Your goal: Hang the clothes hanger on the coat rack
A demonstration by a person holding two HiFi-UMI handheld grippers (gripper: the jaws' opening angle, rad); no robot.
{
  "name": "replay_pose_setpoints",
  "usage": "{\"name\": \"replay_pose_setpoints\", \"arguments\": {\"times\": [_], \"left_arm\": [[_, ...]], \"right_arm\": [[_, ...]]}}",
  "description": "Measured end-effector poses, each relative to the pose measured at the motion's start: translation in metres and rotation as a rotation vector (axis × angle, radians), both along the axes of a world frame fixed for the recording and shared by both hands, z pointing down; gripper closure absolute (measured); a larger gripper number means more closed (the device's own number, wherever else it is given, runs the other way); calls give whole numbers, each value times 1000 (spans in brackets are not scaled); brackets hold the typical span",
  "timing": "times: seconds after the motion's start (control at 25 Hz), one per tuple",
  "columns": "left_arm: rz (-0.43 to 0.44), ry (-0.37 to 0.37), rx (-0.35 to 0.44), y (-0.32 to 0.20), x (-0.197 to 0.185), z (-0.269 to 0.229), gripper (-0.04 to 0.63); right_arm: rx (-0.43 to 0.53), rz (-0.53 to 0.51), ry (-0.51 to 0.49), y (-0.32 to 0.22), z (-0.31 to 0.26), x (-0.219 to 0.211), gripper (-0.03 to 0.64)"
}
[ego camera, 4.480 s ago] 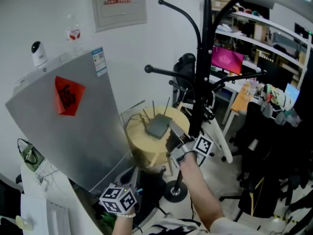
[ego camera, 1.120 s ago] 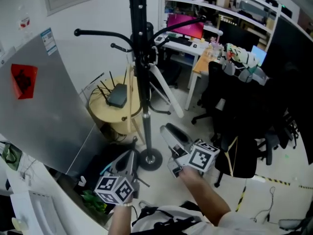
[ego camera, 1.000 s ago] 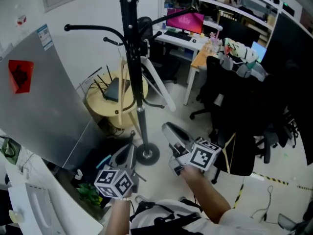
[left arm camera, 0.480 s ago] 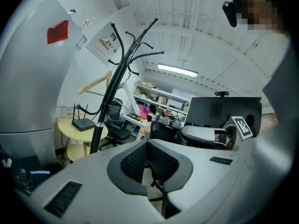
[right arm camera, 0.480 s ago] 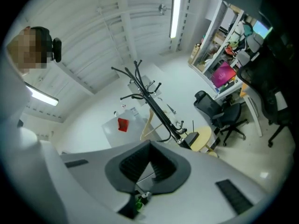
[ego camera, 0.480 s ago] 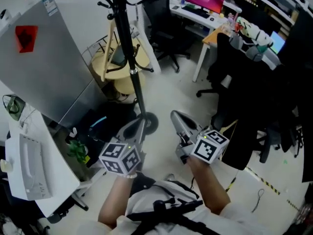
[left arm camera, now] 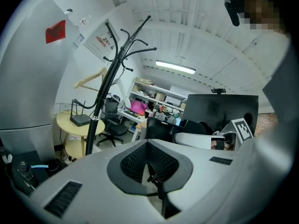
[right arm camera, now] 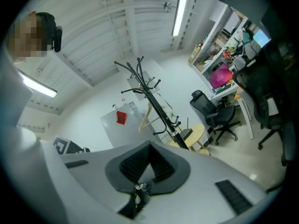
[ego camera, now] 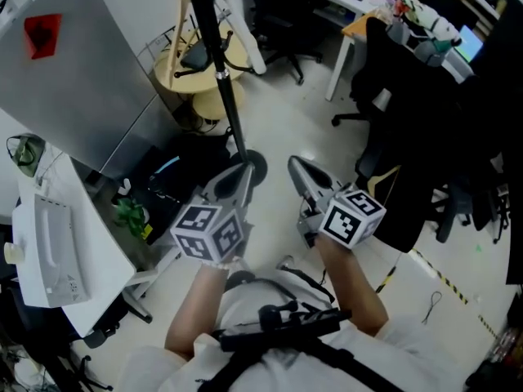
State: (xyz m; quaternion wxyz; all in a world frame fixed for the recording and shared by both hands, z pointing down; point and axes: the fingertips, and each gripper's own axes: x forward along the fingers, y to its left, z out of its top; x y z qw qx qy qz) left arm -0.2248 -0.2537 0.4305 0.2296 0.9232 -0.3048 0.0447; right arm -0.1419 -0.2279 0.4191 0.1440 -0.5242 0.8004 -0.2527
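Overhead, we see only the lower pole and round base of the coat rack (ego camera: 226,96); its hooks are cut off at the top edge. We hold the left gripper (ego camera: 242,174) and right gripper (ego camera: 298,168) low, both with jaws pressed together and nothing between them. Our gripper views show the whole rack, with the pale wooden clothes hanger (left arm camera: 88,80) hanging on it, well apart from both grippers.

Pale floor (ego camera: 278,125) lies between a grey metal cabinet (ego camera: 82,84) with a red sticker (ego camera: 42,28), a round yellow side table (ego camera: 174,78), a black office chair (ego camera: 274,21) and a white desk (ego camera: 341,60). A strip light (left arm camera: 175,67) glows overhead.
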Motion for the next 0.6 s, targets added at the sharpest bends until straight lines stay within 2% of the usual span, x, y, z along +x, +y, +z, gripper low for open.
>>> {"name": "replay_pose_setpoints", "arguments": {"times": [0.16,0.6], "left_arm": [[25,10,4,1,-5,-4,603],[53,45,-2,9,-35,-7,603]], "right_arm": [[-11,29,8,4,0,-8,621],[-24,29,31,7,0,-48,621]]}}
